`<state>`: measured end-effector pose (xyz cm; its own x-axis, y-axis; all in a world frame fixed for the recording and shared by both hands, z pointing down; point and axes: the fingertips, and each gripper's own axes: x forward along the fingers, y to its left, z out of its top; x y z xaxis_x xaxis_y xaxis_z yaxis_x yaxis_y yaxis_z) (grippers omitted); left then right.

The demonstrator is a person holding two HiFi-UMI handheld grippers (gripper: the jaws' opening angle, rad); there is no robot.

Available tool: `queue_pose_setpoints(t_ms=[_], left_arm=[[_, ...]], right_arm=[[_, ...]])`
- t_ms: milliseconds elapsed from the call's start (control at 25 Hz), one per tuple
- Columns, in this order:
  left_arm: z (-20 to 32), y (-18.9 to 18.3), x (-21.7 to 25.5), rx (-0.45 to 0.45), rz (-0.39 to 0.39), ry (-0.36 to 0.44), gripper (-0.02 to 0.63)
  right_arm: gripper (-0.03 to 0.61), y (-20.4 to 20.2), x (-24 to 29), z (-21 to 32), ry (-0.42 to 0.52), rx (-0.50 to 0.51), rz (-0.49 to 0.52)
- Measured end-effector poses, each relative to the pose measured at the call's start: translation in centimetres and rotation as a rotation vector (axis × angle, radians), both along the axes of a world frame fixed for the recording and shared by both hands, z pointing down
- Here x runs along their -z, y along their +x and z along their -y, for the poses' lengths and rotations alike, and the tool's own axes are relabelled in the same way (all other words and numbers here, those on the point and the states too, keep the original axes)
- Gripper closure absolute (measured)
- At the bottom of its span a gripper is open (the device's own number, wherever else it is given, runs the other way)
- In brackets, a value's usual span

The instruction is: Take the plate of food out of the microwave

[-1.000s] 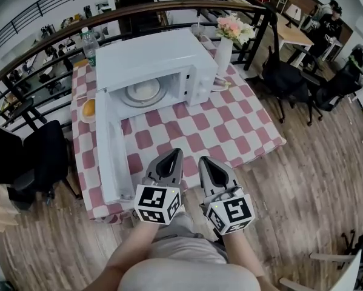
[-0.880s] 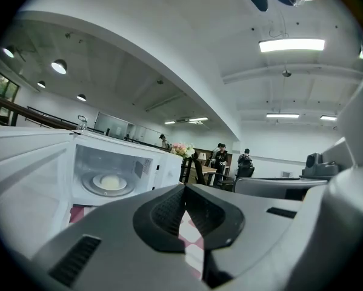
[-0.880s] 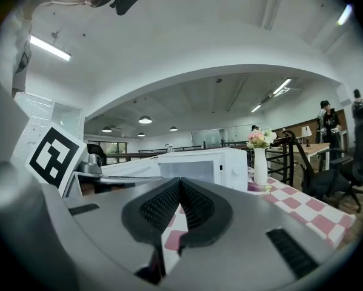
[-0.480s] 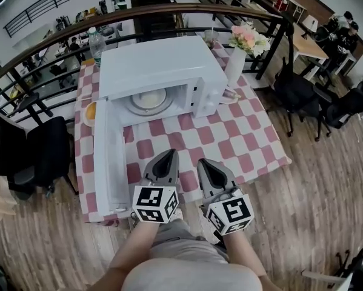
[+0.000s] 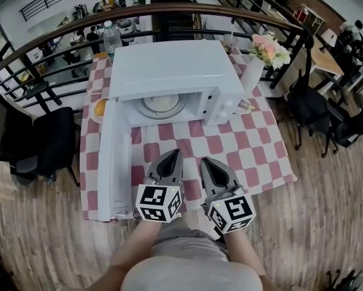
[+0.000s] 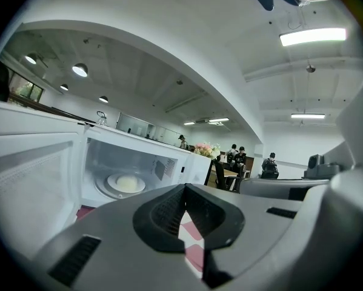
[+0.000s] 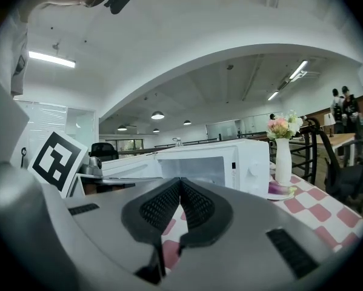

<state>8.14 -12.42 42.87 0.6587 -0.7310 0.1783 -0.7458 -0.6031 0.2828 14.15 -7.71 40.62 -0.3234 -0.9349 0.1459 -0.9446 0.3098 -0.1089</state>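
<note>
Microwave [image 5: 169,65] open w/ plate of food [image 5: 160,105] inside; left hand-held gripper [image 5: 176,153] & right hand-held gripper [image 5: 204,162] clenched, empty.

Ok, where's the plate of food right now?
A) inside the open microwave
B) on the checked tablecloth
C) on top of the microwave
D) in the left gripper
A: the plate sits inside the microwave, whose door is swung wide open.

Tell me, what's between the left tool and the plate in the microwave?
Only bare checkered tablecloth, seen in the head view. The left tool faces the plate through the open front; the microwave door stands open off to one side.
</note>
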Motion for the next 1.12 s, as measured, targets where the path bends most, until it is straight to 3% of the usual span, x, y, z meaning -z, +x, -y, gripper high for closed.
queue_pose_setpoints(t_ms=[440, 720, 1120], left_arm=[[3.2, -0.3, 0.2, 0.105, 0.002, -0.013, 0.612], [6.0, 0.7, -0.6, 0.154, -0.054, -0.049, 0.612], [10.0, 0.8, -3.4, 0.21, -0.055, -0.124, 0.612]], right_arm=[[0.554, 1.9, 0.0, 2.4, -0.023, 0.057, 0.021], [0.554, 2.5, -0.2, 5.0, -0.029, 0.151, -0.006], [0.554, 3.3, 0.3, 8.8, 0.004, 0.219, -0.038]])
